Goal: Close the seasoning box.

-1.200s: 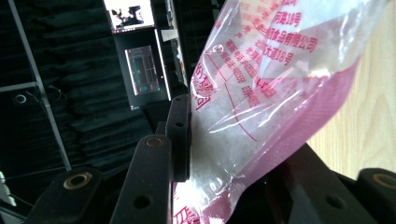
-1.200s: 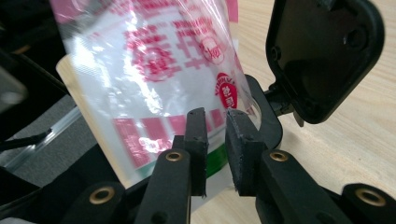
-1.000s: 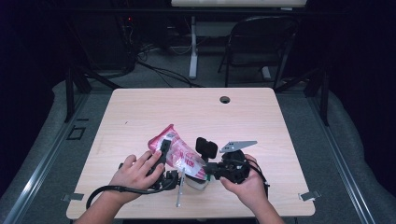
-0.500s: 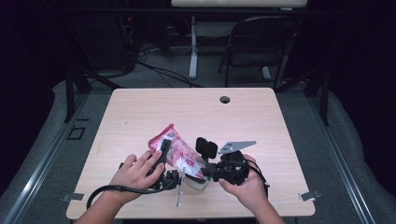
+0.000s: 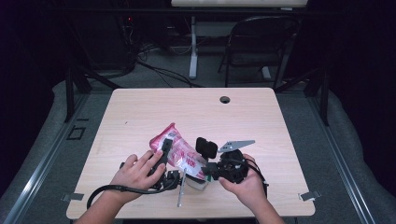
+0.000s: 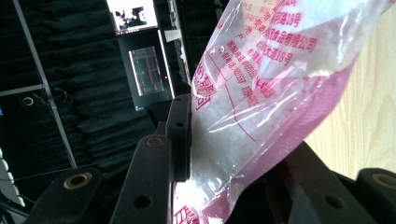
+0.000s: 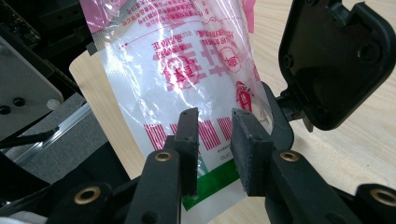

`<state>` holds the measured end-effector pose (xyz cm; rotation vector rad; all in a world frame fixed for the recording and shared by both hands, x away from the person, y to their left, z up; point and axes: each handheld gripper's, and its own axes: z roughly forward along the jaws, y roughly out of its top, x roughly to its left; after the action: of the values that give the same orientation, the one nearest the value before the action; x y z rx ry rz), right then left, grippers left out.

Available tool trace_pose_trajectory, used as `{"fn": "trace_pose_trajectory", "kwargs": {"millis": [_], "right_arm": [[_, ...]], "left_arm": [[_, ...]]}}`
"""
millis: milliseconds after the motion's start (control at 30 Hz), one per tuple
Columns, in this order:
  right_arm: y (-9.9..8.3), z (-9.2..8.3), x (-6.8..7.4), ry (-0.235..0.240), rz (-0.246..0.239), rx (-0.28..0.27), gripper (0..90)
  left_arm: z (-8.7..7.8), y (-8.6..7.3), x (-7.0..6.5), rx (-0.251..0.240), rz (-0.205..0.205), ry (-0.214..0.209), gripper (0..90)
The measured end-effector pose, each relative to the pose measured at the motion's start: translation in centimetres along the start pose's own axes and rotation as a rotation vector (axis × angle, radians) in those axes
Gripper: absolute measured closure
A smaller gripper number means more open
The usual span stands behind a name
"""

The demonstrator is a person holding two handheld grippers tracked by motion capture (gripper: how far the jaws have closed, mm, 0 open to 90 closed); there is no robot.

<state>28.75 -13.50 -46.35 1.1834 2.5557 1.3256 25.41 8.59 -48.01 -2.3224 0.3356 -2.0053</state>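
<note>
Pink and clear plastic bag of white grains clamped in left gripper above near edge of pale wooden surface, right gripper just parted at its lower edge, opening seemingly pending.

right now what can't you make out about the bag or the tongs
- Bag: its lower end, high view, hidden by hands and tongs.
- Bag's small red print: left gripper view, too small to read.
- Right tongs: right gripper view, unclear whether pads touch the bag.
- Left tongs: far pad hidden behind the bag.
</note>
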Motion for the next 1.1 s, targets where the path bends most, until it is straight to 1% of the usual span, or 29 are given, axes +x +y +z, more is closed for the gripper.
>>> {"fn": "trace_pose_trajectory", "kwargs": {"millis": [67, 233, 267, 367, 400, 433, 467, 533, 567, 600, 633, 667, 700, 733, 767, 800, 833, 900, 967, 1033, 1100], "right_arm": [[0.0, 0.0, 0.0, 0.001, -0.002, 0.004, 72.5], [0.0, 0.2, 0.2, -0.001, -0.008, 0.011, 72.5], [0.0, 0.2, 0.1, 0.001, -0.01, 0.014, 72.5], [0.0, 0.4, 0.1, 0.0, -0.004, 0.01, 72.5], [0.0, 0.4, 0.1, 0.0, -0.004, 0.008, 72.6], [0.0, 0.4, 0.1, 0.001, -0.004, 0.008, 72.6], [0.0, 0.5, 0.1, 0.0, -0.001, 0.005, 72.6], [0.0, 0.6, 0.1, 0.001, 0.001, 0.005, 72.6], [0.0, 0.6, 0.1, 0.0, 0.0, 0.007, 72.6], [0.0, 0.6, 0.1, 0.002, 0.0, 0.006, 72.7], [0.0, 0.6, 0.0, 0.002, 0.001, 0.006, 72.7], [0.0, 0.6, 0.0, 0.002, 0.001, 0.005, 72.7], [0.0, 0.6, 0.0, 0.0, 0.0, 0.004, 72.7], [0.0, 0.6, 0.0, -0.001, -0.001, 0.002, 72.7], [0.0, 0.6, 0.0, -0.004, -0.004, 0.005, 72.7], [0.0, 0.6, 0.0, -0.012, -0.002, 0.0, 72.8], [0.0, 0.5, -0.1, -0.022, 0.0, -0.017, 73.2], [0.1, 0.4, -0.4, -0.029, 0.007, -0.028, 73.3], [0.3, 0.4, -0.7, -0.04, 0.016, -0.026, 73.3], [0.3, 0.5, -1.0, -0.047, 0.017, -0.019, 73.2], [0.4, 0.7, -1.2, -0.066, 0.018, -0.017, 72.7]], "left_arm": [[-0.1, 0.0, 0.1, -0.003, 0.01, 0.015, 70.3], [-0.1, 0.0, 0.1, -0.006, 0.008, 0.017, 70.2], [-0.1, 0.0, 0.1, -0.005, 0.003, 0.008, 70.3], [-0.1, 0.0, 0.2, -0.002, 0.01, 0.014, 70.3], [-0.1, 0.0, 0.1, 0.0, -0.001, 0.008, 70.3], [-0.1, 0.0, 0.2, 0.002, 0.0, 0.006, 70.3], [-0.1, 0.0, 0.1, -0.001, 0.002, 0.016, 70.3], [-0.1, 0.0, 0.1, 0.0, -0.002, 0.008, 70.3], [-0.1, 0.0, 0.2, 0.0, 0.002, 0.01, 70.3], [-0.1, 0.0, 0.2, -0.004, 0.014, 0.024, 70.3], [-0.1, 0.0, 0.2, -0.003, 0.013, 0.022, 70.3], [-0.1, 0.0, 0.2, 0.002, 0.004, 0.009, 70.3], [-0.1, 0.0, 0.2, 0.003, 0.004, 0.008, 70.3], [-0.1, 0.0, 0.3, -0.001, 0.014, 0.021, 70.3], [-0.2, 0.0, 0.2, -0.003, 0.009, 0.021, 70.4], [-0.2, 0.0, 0.3, -0.003, 0.015, 0.022, 70.4], [-0.2, 0.0, 0.3, -0.003, 0.012, 0.021, 70.4], [-0.2, -0.1, 0.3, -0.002, 0.013, 0.02, 70.5], [-0.2, -0.1, 0.3, -0.002, 0.01, 0.025, 70.5], [-0.2, -0.1, 0.3, 0.001, 0.004, 0.019, 70.6], [-0.3, 0.0, 0.4, -0.001, 0.014, 0.026, 70.6]]}}
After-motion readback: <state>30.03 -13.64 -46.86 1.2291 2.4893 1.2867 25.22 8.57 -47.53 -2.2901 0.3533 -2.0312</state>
